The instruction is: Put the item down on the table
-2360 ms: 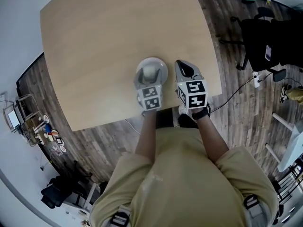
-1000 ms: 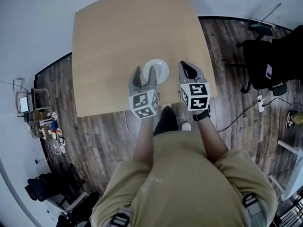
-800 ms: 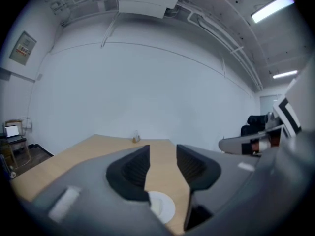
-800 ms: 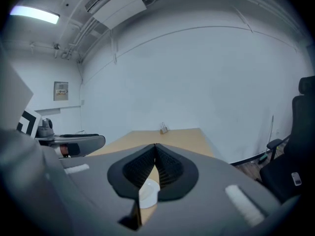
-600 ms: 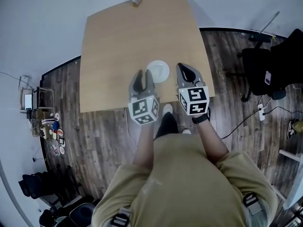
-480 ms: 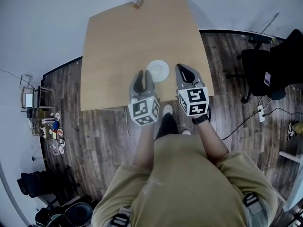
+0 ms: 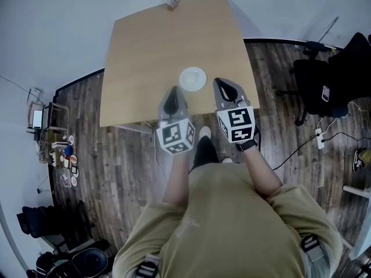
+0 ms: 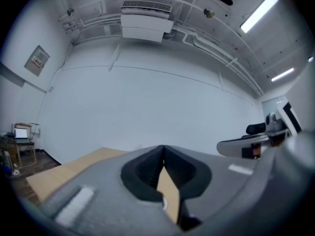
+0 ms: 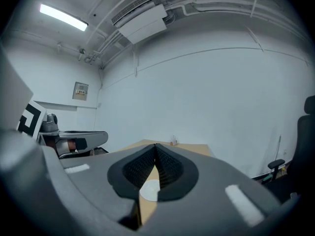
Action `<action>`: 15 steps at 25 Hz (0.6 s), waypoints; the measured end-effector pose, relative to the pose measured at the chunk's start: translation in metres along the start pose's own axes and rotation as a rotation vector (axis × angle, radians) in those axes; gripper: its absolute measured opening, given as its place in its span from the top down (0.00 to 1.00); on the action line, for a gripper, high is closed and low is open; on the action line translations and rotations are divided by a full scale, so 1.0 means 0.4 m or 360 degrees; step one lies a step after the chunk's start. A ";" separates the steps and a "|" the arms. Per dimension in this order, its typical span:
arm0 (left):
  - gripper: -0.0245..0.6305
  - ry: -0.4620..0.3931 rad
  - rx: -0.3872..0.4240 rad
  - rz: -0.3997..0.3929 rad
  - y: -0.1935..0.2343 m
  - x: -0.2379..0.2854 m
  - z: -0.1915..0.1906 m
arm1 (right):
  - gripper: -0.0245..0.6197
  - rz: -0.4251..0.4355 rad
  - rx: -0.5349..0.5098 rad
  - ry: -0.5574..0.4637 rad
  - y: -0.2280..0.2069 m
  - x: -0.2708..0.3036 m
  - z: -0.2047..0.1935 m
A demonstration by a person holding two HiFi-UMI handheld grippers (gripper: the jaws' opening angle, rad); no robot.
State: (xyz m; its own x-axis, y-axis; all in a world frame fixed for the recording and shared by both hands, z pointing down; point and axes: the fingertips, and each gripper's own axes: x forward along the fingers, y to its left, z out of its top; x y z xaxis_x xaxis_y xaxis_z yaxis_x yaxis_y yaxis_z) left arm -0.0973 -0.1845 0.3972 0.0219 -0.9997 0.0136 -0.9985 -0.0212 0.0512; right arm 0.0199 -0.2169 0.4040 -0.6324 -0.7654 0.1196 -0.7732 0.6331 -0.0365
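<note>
Farthest left, the dark plank floor [image 7: 124, 155] runs under the light wooden counter [image 7: 168, 39]. My left claw [image 7: 173, 94] hangs over the counter's near edge, closed and empty. In the left gripper view its jaws meet at the tips, with only a strip of counter showing through the gap lower down.

Just ahead of it and a little to the right, the white round bowl [image 7: 192, 79] stands upright on the counter, toward the near edge. It lies apart from both claws, roughly between their lines. I judge the putting-down done.

The bowl looks stiff, smooth and light, likely ceramic or hard plastic, though I cannot tell which. I would expect it to be slippery and apt to chip if knocked. If I had to take it up, I would pinch the rim at its near side, one jaw inside the wall and one outside.

My right claw [image 7: 220, 87] is shut on nothing too. In the right gripper view its jaws touch at the tips and the bowl shows beyond them, well clear. A black office chair [image 7: 324, 68] stands off to the far right.
</note>
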 end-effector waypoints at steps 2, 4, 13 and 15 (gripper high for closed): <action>0.96 -0.0011 0.0005 0.0000 -0.013 -0.019 0.001 | 0.95 0.0006 -0.0022 -0.0010 0.005 -0.020 0.000; 0.96 -0.0011 0.0013 -0.0008 -0.025 -0.036 0.001 | 0.95 0.0004 -0.0021 -0.0014 0.007 -0.034 -0.003; 0.96 0.0014 0.0014 -0.0004 -0.003 -0.048 0.001 | 0.95 0.0023 -0.0027 -0.0024 0.035 -0.031 0.003; 0.96 0.0036 0.0014 -0.0013 -0.007 -0.032 -0.012 | 0.95 0.0012 -0.0016 -0.0015 0.021 -0.020 -0.006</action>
State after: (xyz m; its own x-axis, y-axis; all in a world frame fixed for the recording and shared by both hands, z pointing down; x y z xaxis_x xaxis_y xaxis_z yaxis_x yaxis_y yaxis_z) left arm -0.0944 -0.1716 0.4015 0.0314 -0.9989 0.0355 -0.9986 -0.0298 0.0426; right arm 0.0188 -0.2052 0.4050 -0.6387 -0.7615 0.1101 -0.7678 0.6400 -0.0274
